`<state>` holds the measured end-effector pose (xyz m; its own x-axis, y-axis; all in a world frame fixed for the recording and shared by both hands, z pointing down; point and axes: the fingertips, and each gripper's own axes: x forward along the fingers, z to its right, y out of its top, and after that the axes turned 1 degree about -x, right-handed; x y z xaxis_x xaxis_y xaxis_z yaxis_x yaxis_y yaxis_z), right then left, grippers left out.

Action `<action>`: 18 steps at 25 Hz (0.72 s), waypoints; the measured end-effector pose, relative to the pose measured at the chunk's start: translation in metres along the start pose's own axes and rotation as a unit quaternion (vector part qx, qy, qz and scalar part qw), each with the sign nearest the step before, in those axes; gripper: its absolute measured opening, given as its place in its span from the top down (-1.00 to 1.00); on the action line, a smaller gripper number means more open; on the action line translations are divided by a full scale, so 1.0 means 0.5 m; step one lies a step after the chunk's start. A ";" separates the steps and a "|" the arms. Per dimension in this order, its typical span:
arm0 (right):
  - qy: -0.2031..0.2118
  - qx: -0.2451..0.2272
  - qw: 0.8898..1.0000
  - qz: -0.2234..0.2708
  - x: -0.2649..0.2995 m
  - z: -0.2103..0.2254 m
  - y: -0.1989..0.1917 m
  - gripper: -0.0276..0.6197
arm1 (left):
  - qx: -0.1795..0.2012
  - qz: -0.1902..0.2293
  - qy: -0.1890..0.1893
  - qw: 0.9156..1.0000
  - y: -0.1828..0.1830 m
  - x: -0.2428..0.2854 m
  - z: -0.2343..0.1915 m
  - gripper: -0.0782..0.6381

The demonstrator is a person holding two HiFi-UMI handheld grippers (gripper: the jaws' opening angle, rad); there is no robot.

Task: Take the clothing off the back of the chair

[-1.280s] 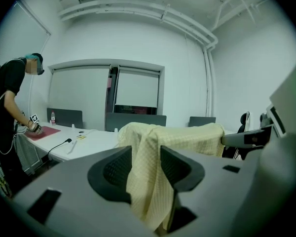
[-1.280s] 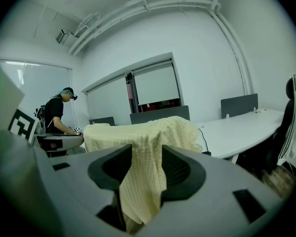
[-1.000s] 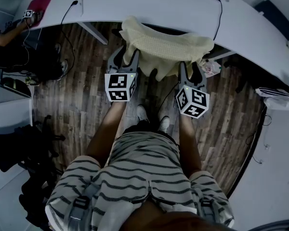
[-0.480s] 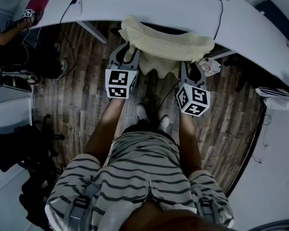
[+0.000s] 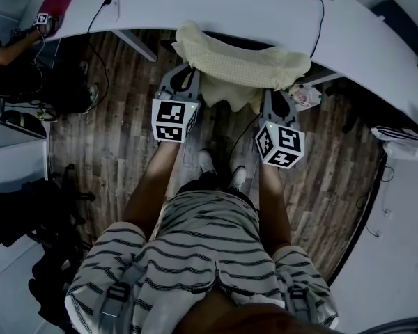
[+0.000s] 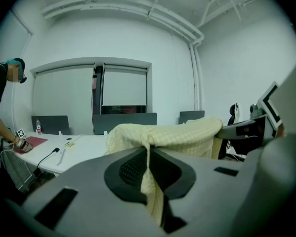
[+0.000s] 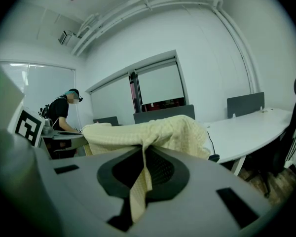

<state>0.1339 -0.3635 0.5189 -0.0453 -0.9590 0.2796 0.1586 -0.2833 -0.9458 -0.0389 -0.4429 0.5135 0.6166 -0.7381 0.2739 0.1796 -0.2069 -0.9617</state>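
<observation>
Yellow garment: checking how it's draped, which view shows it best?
Head view: nearly the whole yellow garment shows from above. The left and right gripper views each show only a fold pinched between the jaws, the rest bunched behind.

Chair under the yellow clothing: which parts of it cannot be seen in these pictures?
Chair back: head view, covered by the clothing.
Seat and legs: head view, hidden by clothing and white desk.
Both gripper views: clothing and fingers block the chair.

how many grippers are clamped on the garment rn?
2. Left gripper is shut on the yellow garment near its left edge; right gripper is shut on it near its right edge.
</observation>
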 end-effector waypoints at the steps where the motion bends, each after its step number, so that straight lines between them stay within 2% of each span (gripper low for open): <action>1: 0.001 0.002 1.000 0.001 -0.001 0.000 0.000 0.82 | 0.000 -0.002 0.002 1.000 0.000 0.000 -0.002 0.70; 7: 0.004 0.013 1.000 0.005 -0.005 0.001 0.002 0.83 | 0.001 -0.003 0.006 1.000 0.003 -0.005 -0.005 0.70; 18: 0.004 0.005 1.000 0.017 -0.040 -0.005 0.017 0.83 | -0.008 0.002 0.022 1.000 0.010 -0.033 -0.005 0.70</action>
<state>0.1336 -0.3468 0.5050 -0.0478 -0.9680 0.2462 0.1708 -0.2508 -0.9529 -0.0499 -0.4334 0.5043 0.5837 -0.7659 0.2696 0.1648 -0.2134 -0.9630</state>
